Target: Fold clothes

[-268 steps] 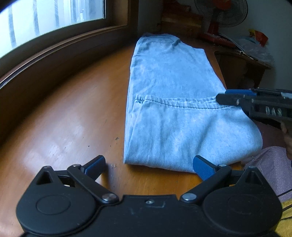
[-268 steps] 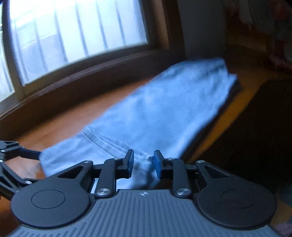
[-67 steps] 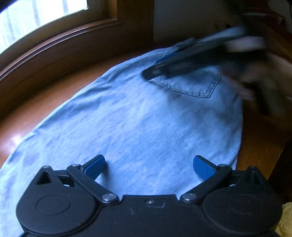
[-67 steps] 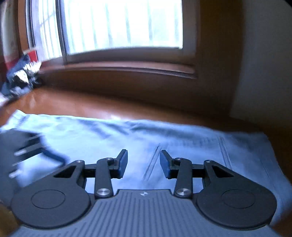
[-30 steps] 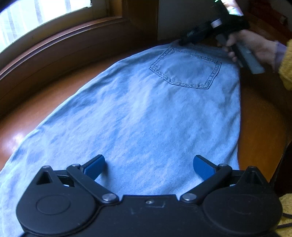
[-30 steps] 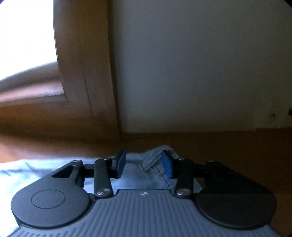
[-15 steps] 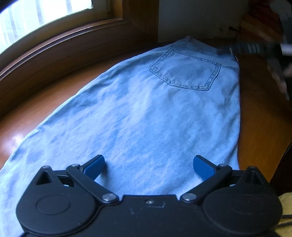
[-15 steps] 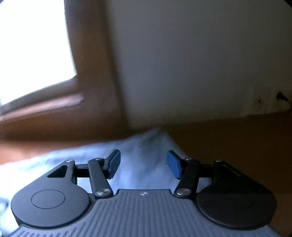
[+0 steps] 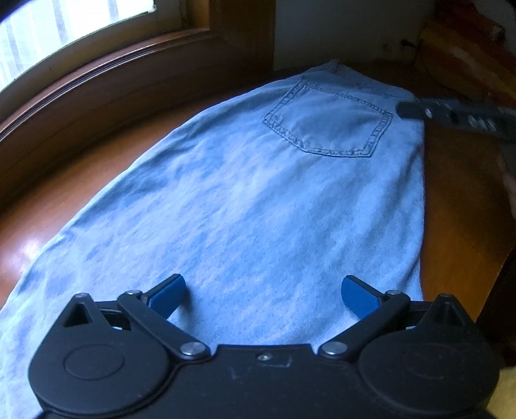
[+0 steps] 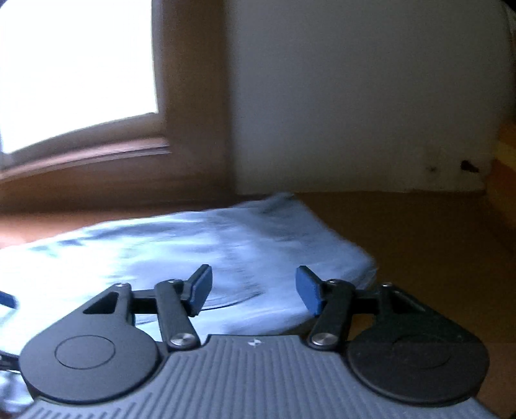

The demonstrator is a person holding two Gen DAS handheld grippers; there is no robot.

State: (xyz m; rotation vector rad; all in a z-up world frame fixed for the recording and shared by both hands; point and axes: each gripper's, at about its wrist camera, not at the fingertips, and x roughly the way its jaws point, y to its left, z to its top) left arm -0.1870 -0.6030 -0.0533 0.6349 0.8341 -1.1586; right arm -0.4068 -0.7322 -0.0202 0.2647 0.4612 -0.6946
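Jeans [image 9: 258,199] are laid flat on the wooden table [image 9: 122,161], running from the near left corner of the left wrist view up towards the far wall [image 9: 338,29]. One back pocket [image 9: 329,125] faces up near the far end of the garment. A wooden window sill [image 9: 96,80] is seen along the left edge of the table.

The left gripper [image 9: 262,293] is held low over the near part of the denim, pointed steeply down. Its jaws are spread wide; the blue pads [image 9: 167,295] are seen above the cloth with nothing pinched between them. Whether the pads touch the fabric cannot be told.

The right gripper [image 10: 253,288] is placed at the far, pocket end of the jeans [image 10: 193,245], near their right edge. In the left wrist view it [image 9: 451,116] is seen side-on, its tip just beside the pocket's right corner. Its jaws have just been opening further and are now parted, with no fabric between them. The right wrist view is blurred, so finer detail of the cloth there is not readable.
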